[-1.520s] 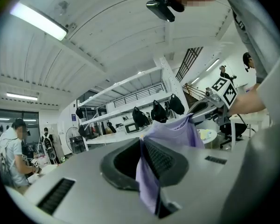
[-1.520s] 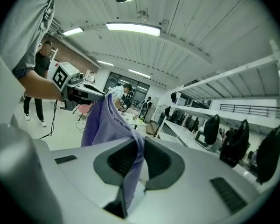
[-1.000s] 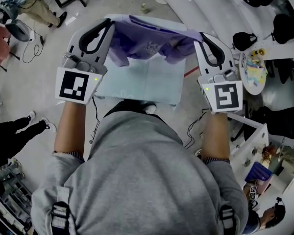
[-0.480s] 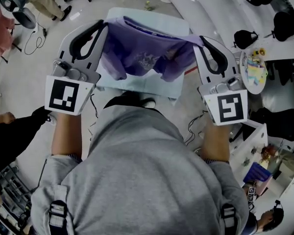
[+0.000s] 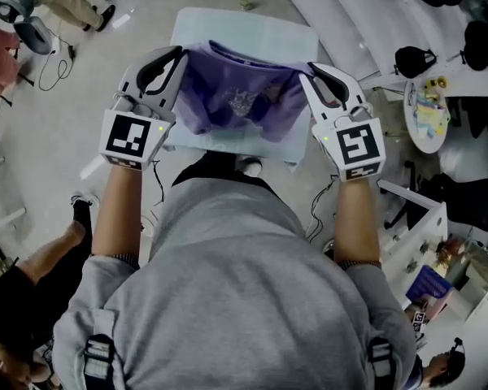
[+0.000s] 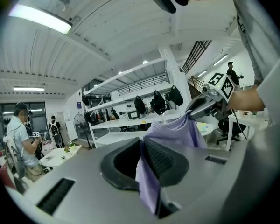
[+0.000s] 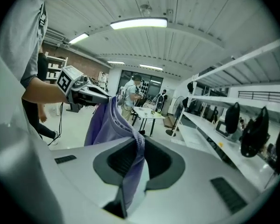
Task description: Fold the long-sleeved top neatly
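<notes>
Landmark: pale, square-topped table (image 5: 252,27), straight ahead of the person and seen from above in the head view.

Purple knit long-sleeved top (image 5: 240,96): hangs over the table, stretched side to side between the two grippers. Its ribbed upper edge runs nearly taut across the table's middle. The body sags below that edge toward the table's near side, with a pale printed motif facing up. Cannot tell whether the lowest cloth touches the tabletop.

Left gripper (image 6: 142,143): over the table's left edge. Jaws closed tight on a fold of the purple cloth, which runs between the dark ribbed pads and comes out beyond the tips.

Right gripper (image 7: 135,143): over the table's right edge. Jaws likewise clamped on a bunched purple hem, with cloth trailing out both ends of the pads.

Both grippers at much the same height above the table, marker cubes toward the person.

Right of the table: small round white side table (image 5: 427,116) with colourful clutter on it, well apart.
</notes>
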`<state>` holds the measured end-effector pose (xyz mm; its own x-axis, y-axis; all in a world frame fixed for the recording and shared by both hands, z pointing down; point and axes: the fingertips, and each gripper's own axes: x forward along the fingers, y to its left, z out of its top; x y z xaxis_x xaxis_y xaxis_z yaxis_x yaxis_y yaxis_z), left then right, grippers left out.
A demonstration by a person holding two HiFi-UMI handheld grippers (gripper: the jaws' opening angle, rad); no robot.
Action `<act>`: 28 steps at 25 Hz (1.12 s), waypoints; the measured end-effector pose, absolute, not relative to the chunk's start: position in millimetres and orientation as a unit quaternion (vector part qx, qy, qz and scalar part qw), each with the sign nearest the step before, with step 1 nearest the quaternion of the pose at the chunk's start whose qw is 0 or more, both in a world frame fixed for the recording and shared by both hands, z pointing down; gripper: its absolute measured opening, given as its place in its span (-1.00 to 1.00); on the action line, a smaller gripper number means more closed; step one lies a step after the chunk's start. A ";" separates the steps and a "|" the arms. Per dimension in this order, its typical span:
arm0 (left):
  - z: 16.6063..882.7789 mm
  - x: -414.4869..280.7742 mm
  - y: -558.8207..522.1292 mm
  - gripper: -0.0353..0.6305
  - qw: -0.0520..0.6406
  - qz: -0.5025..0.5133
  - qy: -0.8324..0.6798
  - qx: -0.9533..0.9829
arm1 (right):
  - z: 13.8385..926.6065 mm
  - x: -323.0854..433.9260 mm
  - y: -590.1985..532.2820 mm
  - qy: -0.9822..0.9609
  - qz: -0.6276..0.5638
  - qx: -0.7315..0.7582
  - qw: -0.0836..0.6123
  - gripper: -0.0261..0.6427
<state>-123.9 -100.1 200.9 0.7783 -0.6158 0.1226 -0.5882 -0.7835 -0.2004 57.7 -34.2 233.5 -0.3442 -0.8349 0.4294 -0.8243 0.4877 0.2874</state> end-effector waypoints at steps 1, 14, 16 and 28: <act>214.5 -120.9 -109.3 -0.76 0.072 -0.099 0.318 -0.940 | 246.2 60.8 -43.4 -0.818 -0.001 0.507 0.271 -0.73; 332.8 -89.2 -234.5 -0.76 0.056 -0.177 0.291 -0.938 | 360.9 89.4 -160.9 -0.789 0.078 0.522 0.315 -0.73; 343.6 -81.8 -253.6 -0.76 0.052 -0.180 0.288 -0.939 | 370.8 96.2 -178.3 -0.785 0.082 0.524 0.319 -0.73; 432.7 -46.2 -362.0 -0.76 -0.005 -0.207 0.283 -0.937 | 455.2 130.9 -284.5 -0.764 0.109 0.531 0.351 -0.74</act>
